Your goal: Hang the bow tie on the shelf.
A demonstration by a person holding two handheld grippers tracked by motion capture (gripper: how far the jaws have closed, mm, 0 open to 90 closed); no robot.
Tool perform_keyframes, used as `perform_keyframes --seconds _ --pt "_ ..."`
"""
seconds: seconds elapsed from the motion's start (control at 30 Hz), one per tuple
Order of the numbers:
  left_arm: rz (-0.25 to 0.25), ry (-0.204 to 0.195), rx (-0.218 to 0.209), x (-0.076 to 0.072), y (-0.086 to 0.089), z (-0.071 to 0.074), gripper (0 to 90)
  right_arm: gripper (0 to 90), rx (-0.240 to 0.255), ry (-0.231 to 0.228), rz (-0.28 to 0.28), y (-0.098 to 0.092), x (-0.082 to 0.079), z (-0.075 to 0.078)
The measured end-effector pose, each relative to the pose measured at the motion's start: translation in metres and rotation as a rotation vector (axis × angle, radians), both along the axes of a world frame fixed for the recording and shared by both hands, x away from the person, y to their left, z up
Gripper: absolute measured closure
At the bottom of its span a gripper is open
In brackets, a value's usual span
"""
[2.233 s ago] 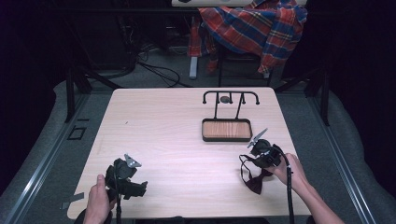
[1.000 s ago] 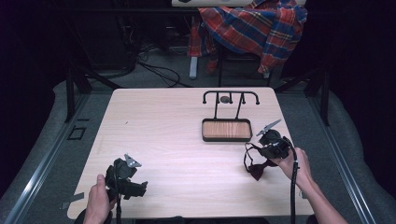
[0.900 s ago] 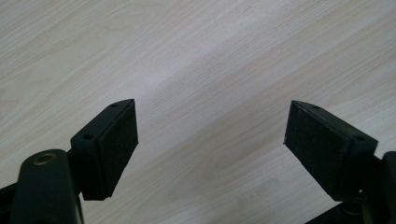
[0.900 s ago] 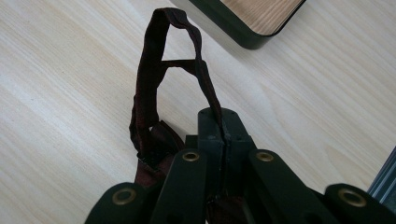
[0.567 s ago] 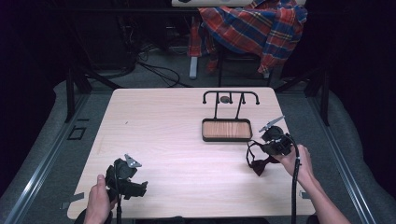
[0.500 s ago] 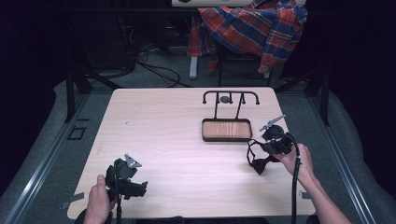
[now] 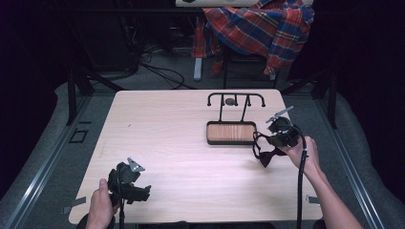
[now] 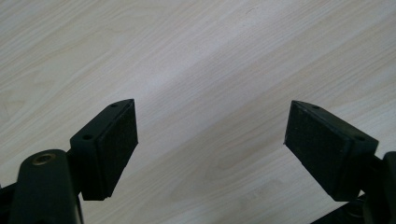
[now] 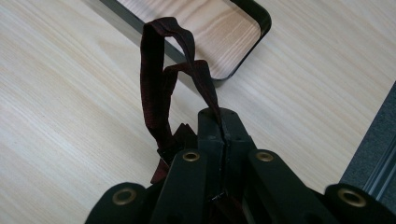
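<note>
Pale counter point(image 7: 181, 138): right gripper point(image 9: 219, 123) pinching the dark strap point(image 9: 159, 84); left gripper point(image 8: 210, 140) spread. Keep pinching firmly near the stand point(image 7: 231, 132).

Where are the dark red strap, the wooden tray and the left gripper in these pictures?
dark red strap point(image 9: 154, 79): right gripper view, on the hanging loop above the shut jaws.
wooden tray point(image 7: 231, 132): high view, on its bare wood floor.
left gripper point(image 8: 210, 140): left gripper view, midway between its two open pads.
</note>
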State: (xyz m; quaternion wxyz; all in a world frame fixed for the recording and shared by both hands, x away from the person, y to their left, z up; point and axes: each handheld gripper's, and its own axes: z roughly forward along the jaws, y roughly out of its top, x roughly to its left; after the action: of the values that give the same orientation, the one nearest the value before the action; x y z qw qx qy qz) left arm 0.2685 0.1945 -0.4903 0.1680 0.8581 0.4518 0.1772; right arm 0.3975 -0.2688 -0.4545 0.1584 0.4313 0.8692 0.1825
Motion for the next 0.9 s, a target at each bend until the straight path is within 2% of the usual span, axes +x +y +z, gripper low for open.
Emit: perform_keyframes --seconds 0.17,0.33,0.6,0.9 --pt "-0.002 0.000 0.004 0.000 -0.001 0.000 17.3 89.4 0.027 -0.006 -0.003 0.003 0.003 0.005" --pt "-0.002 -0.001 0.005 0.000 -0.001 0.000 17.3 89.5 0.010 -0.007 0.008 0.006 0.005 0.008" --pt "-0.002 -0.001 0.000 0.000 0.000 0.000 17.3 89.5 0.040 -0.041 0.001 0.007 0.010 0.021" --pt "-0.003 0.000 0.000 0.000 0.000 0.000 17.2 89.5 0.040 -0.060 0.007 0.011 0.015 0.031"
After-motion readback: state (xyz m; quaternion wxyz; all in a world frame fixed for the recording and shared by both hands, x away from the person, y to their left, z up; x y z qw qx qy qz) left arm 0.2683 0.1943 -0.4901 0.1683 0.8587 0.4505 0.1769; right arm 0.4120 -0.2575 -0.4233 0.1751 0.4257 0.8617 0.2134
